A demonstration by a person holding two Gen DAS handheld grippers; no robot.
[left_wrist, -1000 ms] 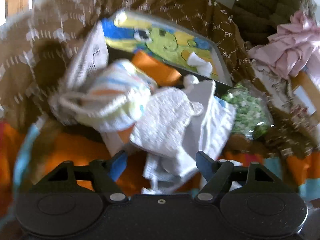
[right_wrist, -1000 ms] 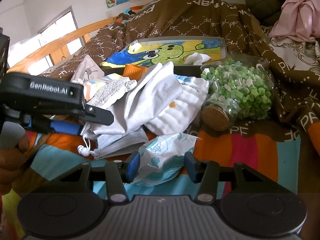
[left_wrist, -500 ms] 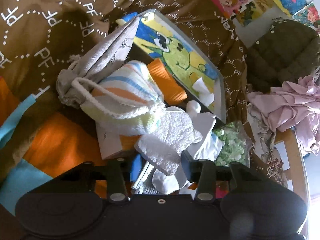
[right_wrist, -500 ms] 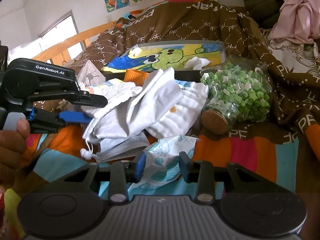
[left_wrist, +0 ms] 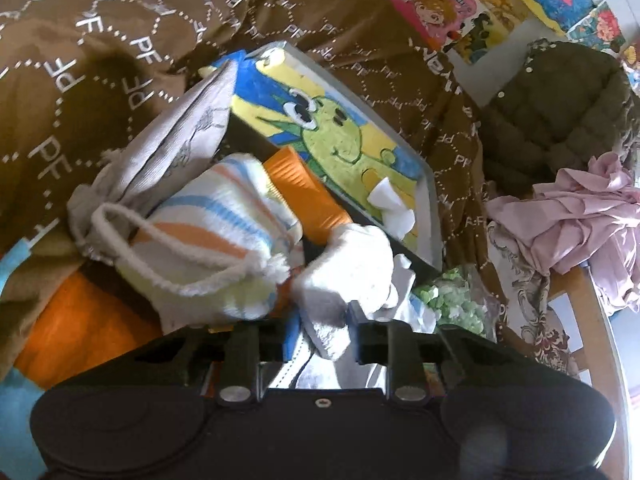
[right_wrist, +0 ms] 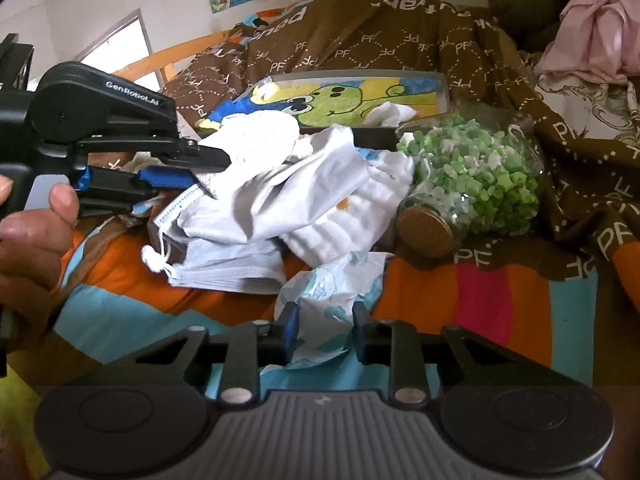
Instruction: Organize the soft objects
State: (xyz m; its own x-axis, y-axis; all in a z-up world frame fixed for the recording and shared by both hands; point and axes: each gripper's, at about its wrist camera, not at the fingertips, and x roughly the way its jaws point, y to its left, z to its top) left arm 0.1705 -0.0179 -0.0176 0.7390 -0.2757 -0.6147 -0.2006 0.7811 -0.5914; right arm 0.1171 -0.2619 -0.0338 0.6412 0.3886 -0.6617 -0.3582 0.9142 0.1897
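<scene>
My left gripper (left_wrist: 320, 330) is shut on a white textured cloth (left_wrist: 346, 268) and holds it up over the pile; it also shows in the right wrist view (right_wrist: 216, 174) at the left, clamping that cloth (right_wrist: 260, 136). My right gripper (right_wrist: 322, 330) is shut on a white pouch with blue print (right_wrist: 332, 292) lying on the striped bedspread. The pile holds a white drawstring bag (right_wrist: 288, 196), a face mask (right_wrist: 228, 266), a striped knitted pouch (left_wrist: 212, 240) and a grey drawstring bag (left_wrist: 180, 148).
A grey tray with a green dinosaur picture (left_wrist: 344, 136) lies behind the pile, an orange cup (left_wrist: 308, 196) against it. A corked jar of green stars (right_wrist: 468, 184) lies at the right. A brown blanket (right_wrist: 360, 44) and pink clothes (left_wrist: 580, 216) lie around.
My left gripper closed on the white textured cloth and lifted it off the pile. My right gripper closed on the blue-printed pouch.
</scene>
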